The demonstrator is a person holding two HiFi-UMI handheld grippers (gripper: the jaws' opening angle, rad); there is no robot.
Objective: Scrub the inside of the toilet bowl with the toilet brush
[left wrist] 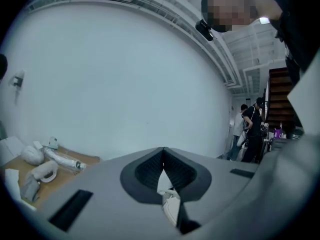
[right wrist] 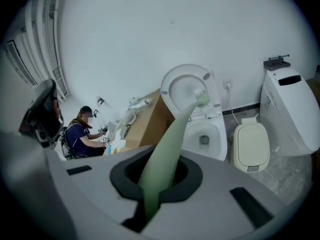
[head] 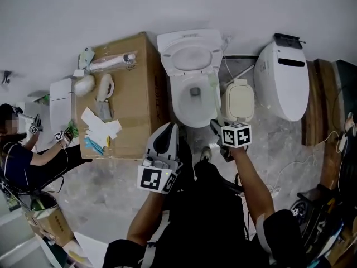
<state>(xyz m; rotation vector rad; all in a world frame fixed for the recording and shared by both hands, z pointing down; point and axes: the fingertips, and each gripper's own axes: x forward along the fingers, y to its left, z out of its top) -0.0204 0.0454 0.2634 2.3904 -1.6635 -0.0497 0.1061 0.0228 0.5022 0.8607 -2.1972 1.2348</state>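
A white toilet (head: 189,102) stands against the wall with its lid and seat raised, also seen in the right gripper view, where the toilet (right wrist: 204,134) shows its open bowl. My right gripper (head: 216,127) (right wrist: 164,176) is shut on the pale green handle of the toilet brush (right wrist: 175,131). The brush head (right wrist: 202,98) hangs in the air in front of the raised lid, above the bowl. My left gripper (head: 169,132) (left wrist: 162,159) is held in front of the bowl, shut and holding nothing, pointing roughly level at the wall.
A cardboard box (head: 131,102) with packets and papers on top stands left of the toilet. A small cream lidded bin (head: 240,100) and a second white toilet (head: 283,80) stand to the right. A person (head: 19,158) sits at far left; cables lie on the floor at right.
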